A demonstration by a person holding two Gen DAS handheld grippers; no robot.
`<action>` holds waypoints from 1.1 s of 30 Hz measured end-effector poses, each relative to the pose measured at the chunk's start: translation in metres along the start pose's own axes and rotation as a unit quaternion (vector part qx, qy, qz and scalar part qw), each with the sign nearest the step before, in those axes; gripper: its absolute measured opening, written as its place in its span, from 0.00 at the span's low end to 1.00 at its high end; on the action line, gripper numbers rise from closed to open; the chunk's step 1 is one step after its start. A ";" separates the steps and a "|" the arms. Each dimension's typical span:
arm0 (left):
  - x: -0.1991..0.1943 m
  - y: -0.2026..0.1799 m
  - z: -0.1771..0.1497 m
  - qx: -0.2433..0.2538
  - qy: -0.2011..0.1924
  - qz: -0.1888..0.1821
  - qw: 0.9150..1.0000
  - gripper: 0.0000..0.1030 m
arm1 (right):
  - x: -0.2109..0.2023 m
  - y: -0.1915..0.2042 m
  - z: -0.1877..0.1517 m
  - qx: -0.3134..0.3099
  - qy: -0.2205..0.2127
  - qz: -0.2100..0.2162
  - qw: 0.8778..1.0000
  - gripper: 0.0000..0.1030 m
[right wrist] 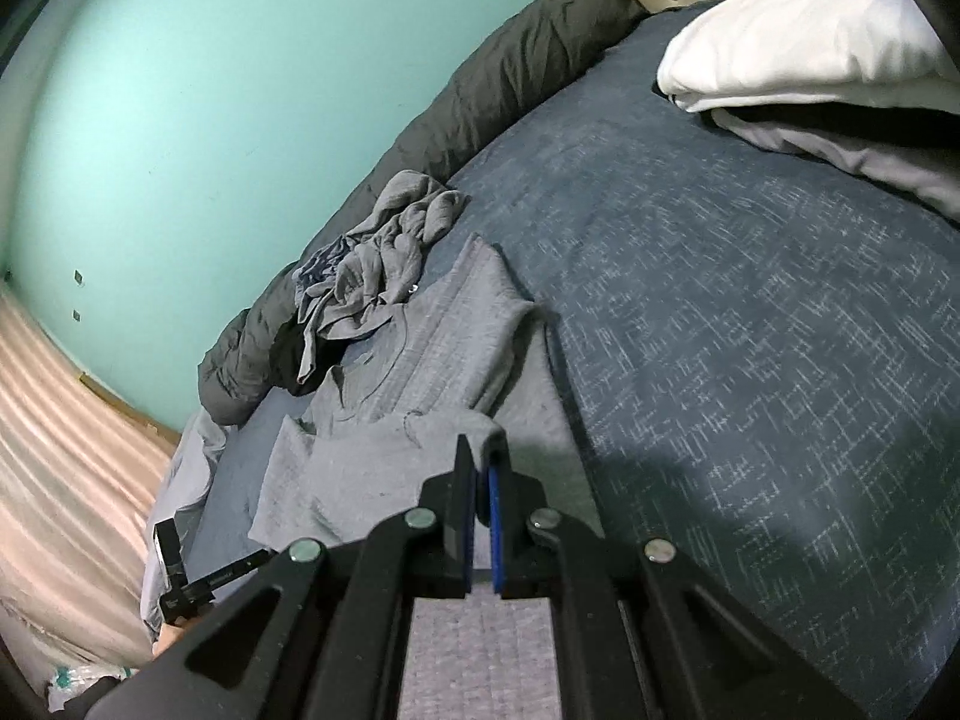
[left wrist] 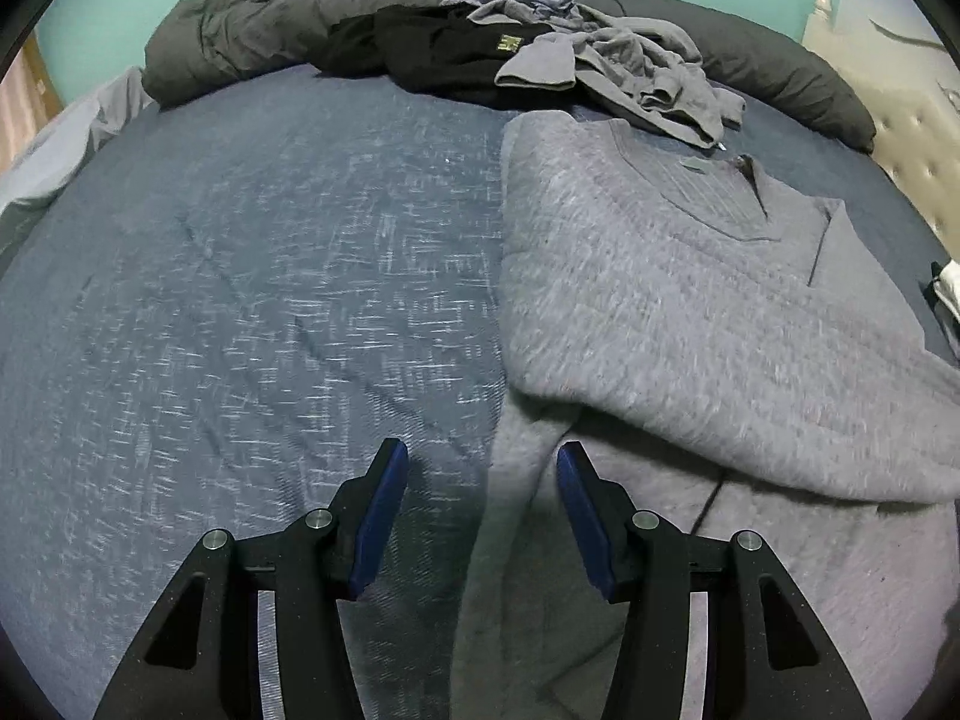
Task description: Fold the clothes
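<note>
1. The wall (right wrist: 180, 120) behind the bed is painted in a plain turquoise green colour.
2. The bed (left wrist: 240, 300) is covered with a dark blue bedspread that has short white woven dashes.
3. A dark grey quilted duvet (left wrist: 240, 30) lies bunched along the far edge of the bed, next to the wall.
4. A cream tufted headboard (left wrist: 912, 180) stands at one end of the bed.
5. A white pillow (right wrist: 798, 30) rests near the headboard.
6. Pale pink curtains (right wrist: 66, 450) hang beside the wall.
</note>
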State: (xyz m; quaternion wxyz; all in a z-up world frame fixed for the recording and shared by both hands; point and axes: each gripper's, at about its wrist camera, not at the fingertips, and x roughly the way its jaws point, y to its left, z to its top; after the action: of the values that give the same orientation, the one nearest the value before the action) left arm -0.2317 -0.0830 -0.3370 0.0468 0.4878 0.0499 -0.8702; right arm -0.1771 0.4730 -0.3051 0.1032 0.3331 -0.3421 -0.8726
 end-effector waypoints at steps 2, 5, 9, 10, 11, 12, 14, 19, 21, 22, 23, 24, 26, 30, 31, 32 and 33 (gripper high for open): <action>0.006 -0.006 0.003 0.003 -0.002 -0.002 1.000 0.54 | -0.003 -0.002 0.001 0.002 -0.007 -0.008 1.000 0.03; 0.011 -0.011 0.009 0.011 -0.006 -0.001 1.000 0.54 | -0.004 -0.005 0.002 0.008 -0.010 -0.011 1.000 0.03; 0.014 -0.012 0.019 0.023 -0.012 0.004 1.000 0.41 | 0.003 -0.004 -0.002 0.005 0.004 -0.009 1.000 0.03; 0.015 -0.012 0.022 0.026 -0.013 0.005 1.000 0.23 | 0.004 -0.003 -0.003 0.004 0.007 -0.008 1.000 0.03; 0.015 -0.013 0.024 0.029 -0.015 0.006 0.999 0.15 | 0.005 -0.003 -0.003 0.003 0.009 -0.008 1.000 0.03; 0.016 -0.013 0.027 0.032 -0.016 0.008 0.999 0.11 | 0.005 -0.003 -0.003 0.004 0.009 -0.008 1.000 0.03; 0.015 -0.008 0.031 0.033 -0.020 0.011 0.999 0.09 | 0.005 -0.002 -0.002 0.004 0.010 -0.008 1.000 0.03; 0.003 0.023 0.041 0.024 -0.031 0.022 0.999 0.09 | 0.011 0.004 -0.010 0.002 0.025 -0.001 1.000 0.03; 0.010 0.031 0.039 0.002 -0.017 0.007 1.000 0.09 | 0.017 0.010 -0.016 -0.009 0.039 -0.003 0.999 0.03; 0.016 0.035 0.037 -0.011 -0.007 -0.001 1.000 0.09 | 0.019 0.013 -0.018 -0.014 0.045 -0.003 0.999 0.03; 0.021 0.038 0.033 -0.023 0.002 -0.007 1.000 0.09 | 0.021 0.015 -0.021 -0.019 0.052 -0.005 0.998 0.03; 0.024 0.041 0.029 -0.034 0.006 -0.012 0.999 0.10 | 0.023 0.015 -0.022 -0.022 0.057 -0.012 0.998 0.03; 0.028 0.046 0.021 -0.058 0.014 -0.023 0.998 0.11 | 0.025 0.014 -0.026 -0.030 0.069 -0.025 0.997 0.03; 0.020 0.056 0.011 -0.089 0.018 -0.020 0.996 0.12 | 0.025 0.002 -0.031 -0.020 0.085 -0.052 0.995 0.03; 0.016 0.059 0.008 -0.101 0.018 -0.016 0.995 0.14 | 0.026 -0.001 -0.032 -0.017 0.089 -0.060 0.994 0.03; 0.011 0.062 0.006 -0.107 0.014 -0.010 0.994 0.14 | 0.027 -0.004 -0.032 -0.015 0.093 -0.068 0.993 0.03; 0.006 0.065 0.005 -0.112 0.011 -0.003 0.994 0.15 | 0.027 -0.006 -0.032 -0.012 0.094 -0.076 0.993 0.03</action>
State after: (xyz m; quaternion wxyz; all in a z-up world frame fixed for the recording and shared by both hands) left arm -0.2307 -0.1483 -0.3425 0.0984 0.4886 0.1493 -0.8540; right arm -0.1757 0.4495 -0.3405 0.0722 0.4376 -0.2936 -0.8468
